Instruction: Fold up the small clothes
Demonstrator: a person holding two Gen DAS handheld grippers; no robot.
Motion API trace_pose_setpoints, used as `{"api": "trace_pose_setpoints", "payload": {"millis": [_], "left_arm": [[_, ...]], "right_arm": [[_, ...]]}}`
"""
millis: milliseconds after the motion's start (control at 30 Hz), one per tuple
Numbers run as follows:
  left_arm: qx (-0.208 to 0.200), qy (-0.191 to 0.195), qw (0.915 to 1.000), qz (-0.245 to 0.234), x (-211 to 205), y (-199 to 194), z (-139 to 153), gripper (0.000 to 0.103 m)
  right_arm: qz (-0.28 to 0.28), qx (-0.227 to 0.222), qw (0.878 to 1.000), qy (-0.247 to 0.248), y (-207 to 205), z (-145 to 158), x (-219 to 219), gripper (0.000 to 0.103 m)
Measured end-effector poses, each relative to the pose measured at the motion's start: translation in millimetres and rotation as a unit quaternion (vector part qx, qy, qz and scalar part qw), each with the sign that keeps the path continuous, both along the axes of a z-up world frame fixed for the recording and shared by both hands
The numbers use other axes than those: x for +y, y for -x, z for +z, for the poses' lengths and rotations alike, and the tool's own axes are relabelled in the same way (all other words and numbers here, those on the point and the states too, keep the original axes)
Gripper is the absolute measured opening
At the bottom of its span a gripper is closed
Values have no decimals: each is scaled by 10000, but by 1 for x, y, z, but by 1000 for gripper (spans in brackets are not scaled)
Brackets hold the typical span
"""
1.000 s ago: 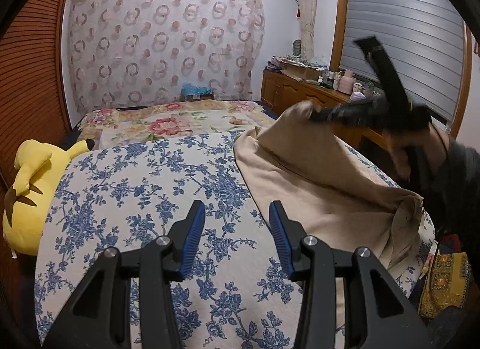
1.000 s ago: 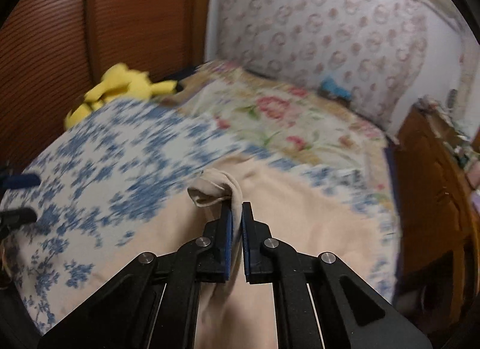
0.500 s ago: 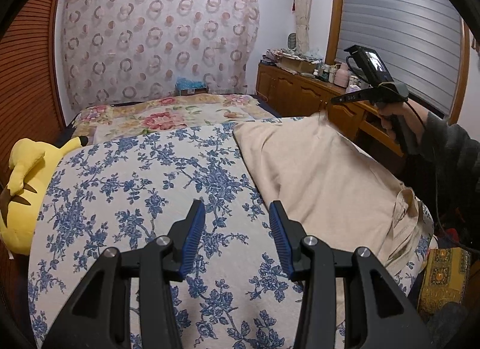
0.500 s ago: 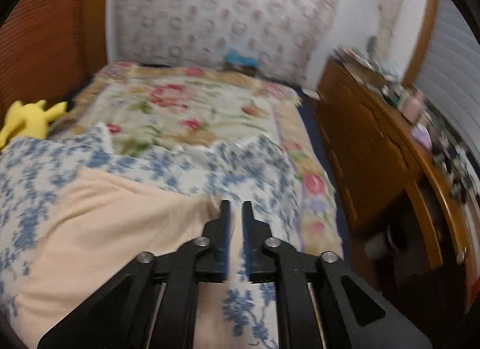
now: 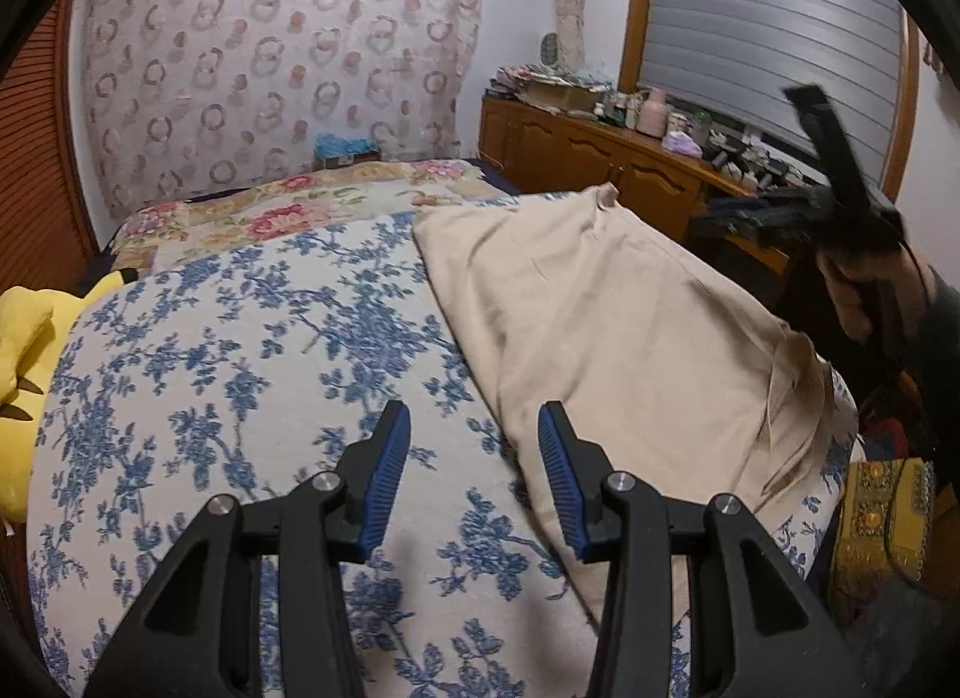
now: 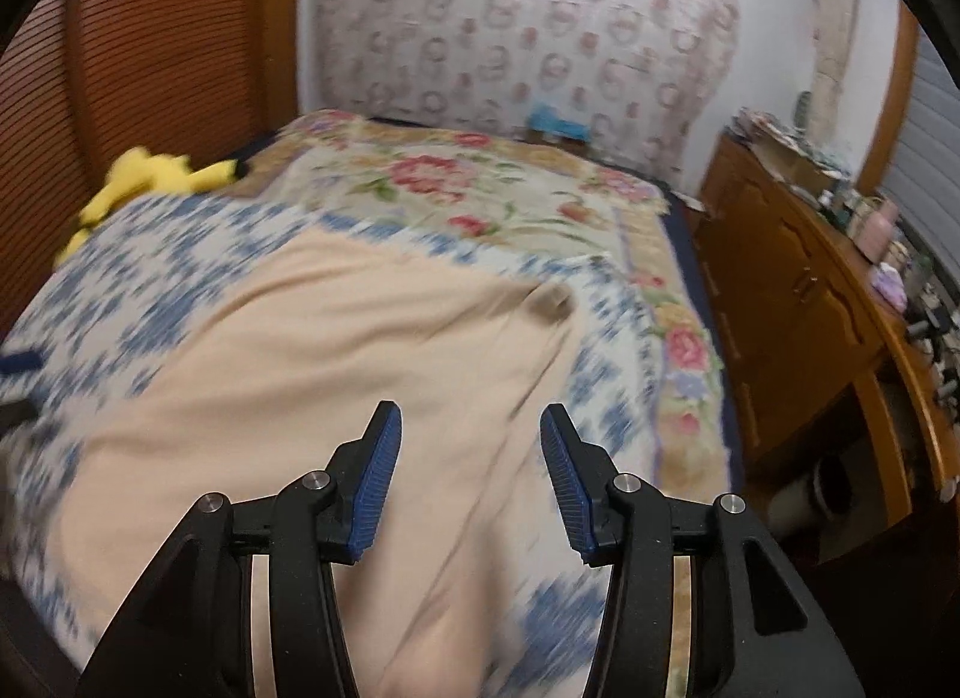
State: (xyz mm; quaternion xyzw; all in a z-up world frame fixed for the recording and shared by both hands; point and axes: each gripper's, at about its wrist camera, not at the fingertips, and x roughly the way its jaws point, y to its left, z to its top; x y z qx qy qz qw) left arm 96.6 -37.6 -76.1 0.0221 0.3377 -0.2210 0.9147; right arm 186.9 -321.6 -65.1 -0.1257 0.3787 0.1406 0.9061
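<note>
On the blue-flowered bedspread (image 5: 240, 374) lies the beige garment (image 5: 600, 314), long axis running toward the far wooden cabinet (image 5: 600, 158). Only the left view shows the right gripper (image 5: 798, 212) from outside, blurred. Both tongs stand spread and empty, the left gripper (image 5: 474, 452) too; the right's jaws have just been opening. A yellow plush (image 5: 24, 362) sits at the bed's edge.

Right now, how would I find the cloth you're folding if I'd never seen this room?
Look at the big bed with the blue-flowered cover. On its side nearest the wooden cabinets lies the garment, spread flat. It is the only plain beige thing there; everything around it is flowery.
</note>
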Motion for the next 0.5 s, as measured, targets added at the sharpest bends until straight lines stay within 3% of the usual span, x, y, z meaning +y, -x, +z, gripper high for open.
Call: {"api": "trace_pose_setpoints", "payload": {"millis": [167, 500], "left_arm": [[110, -117, 9998, -132, -11, 1, -6, 43], [235, -229, 9992, -240, -21, 2, -12, 43]], "right_arm": [[236, 235, 9994, -49, 43, -20, 7, 49], [421, 286, 9987, -85, 86, -29, 14, 49]]}}
